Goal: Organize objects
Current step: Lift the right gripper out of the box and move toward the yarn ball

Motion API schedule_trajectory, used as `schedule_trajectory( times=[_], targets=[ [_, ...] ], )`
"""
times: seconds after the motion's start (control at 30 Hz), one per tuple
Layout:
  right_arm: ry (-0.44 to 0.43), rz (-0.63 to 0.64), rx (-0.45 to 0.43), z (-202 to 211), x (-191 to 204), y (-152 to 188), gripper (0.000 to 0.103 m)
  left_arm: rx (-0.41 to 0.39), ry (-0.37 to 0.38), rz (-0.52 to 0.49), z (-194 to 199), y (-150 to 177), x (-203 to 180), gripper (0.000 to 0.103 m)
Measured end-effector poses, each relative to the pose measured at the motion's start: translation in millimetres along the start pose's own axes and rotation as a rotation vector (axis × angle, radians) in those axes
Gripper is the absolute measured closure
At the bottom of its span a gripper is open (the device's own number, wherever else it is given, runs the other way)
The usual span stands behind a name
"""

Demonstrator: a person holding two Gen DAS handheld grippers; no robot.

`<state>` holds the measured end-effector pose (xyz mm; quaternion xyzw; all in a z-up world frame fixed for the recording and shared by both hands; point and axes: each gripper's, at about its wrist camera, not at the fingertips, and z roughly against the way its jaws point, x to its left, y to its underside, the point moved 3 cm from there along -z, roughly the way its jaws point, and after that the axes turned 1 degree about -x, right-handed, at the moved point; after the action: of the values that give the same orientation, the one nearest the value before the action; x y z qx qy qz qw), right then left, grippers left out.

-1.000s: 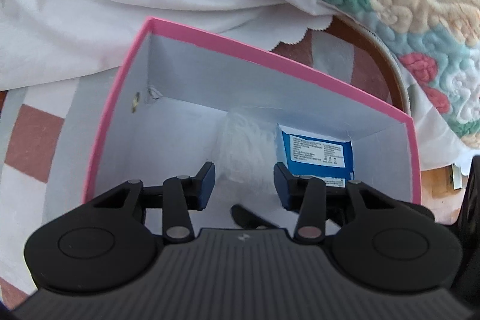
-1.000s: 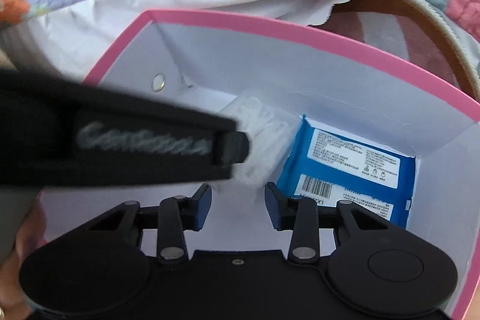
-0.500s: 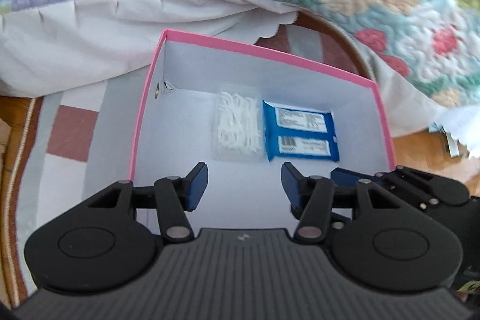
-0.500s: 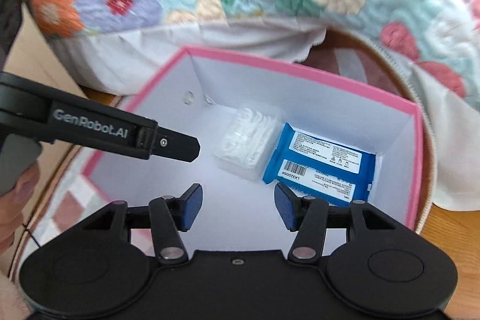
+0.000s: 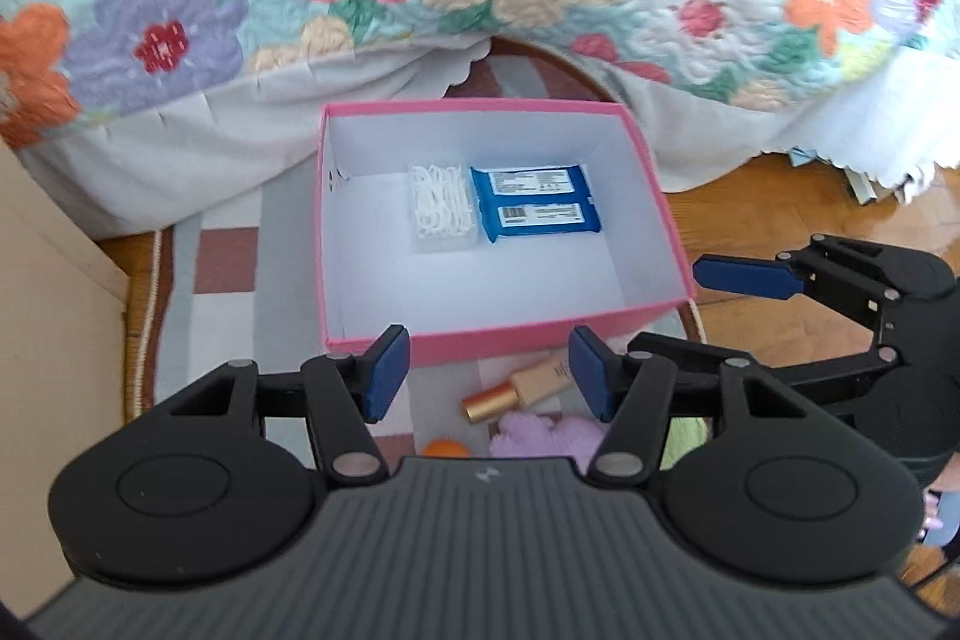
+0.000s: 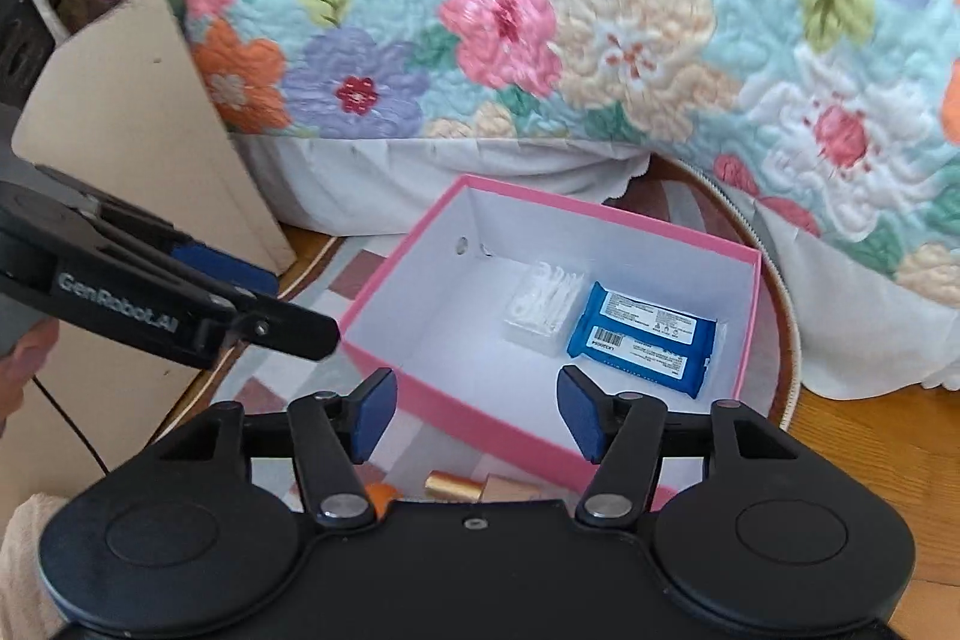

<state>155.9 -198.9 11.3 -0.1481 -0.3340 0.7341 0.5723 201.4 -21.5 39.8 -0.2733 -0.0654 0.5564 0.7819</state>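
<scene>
left gripper (image 5: 489, 379): jaws opening, nothing between | right gripper (image 6: 477, 415): jaws opening, nothing between | both angled down

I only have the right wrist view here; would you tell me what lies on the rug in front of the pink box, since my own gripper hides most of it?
Observer: A purple fluffy item lies there, beside the gold-capped beige tube; your view shows only the tube's end.
Operator: Thank you. Is anything between the left gripper's fingers?
Observer: No, the left gripper is empty, its jaws opening, above the rug in front of the pink box.
Operator: And what does the right gripper look like from that side?
Observer: The right gripper appears in the left view from the side, beside the box's right wall, blue pad bare.
</scene>
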Motion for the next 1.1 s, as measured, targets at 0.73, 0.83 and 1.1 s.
schedule_trajectory(
  times=[0.73, 0.83, 1.1],
  targets=[
    [0.002, 0.049, 0.100, 91.3, 11.9, 73.1, 0.025, 0.065, 0.040, -0.029, 41.6, 86.1, -22.2, 0.040],
    [0.001, 0.039, 0.115, 94.0, 8.1, 81.6, 0.024, 0.081, 0.047, -0.035, 37.6, 91.7, -26.9, 0.040],
    [0.091, 0.095, 0.094, 79.1, -5.9, 104.1, 0.013, 0.109, 0.052, -0.024, 11.0, 92.9, -38.0, 0.034]
  ],
)
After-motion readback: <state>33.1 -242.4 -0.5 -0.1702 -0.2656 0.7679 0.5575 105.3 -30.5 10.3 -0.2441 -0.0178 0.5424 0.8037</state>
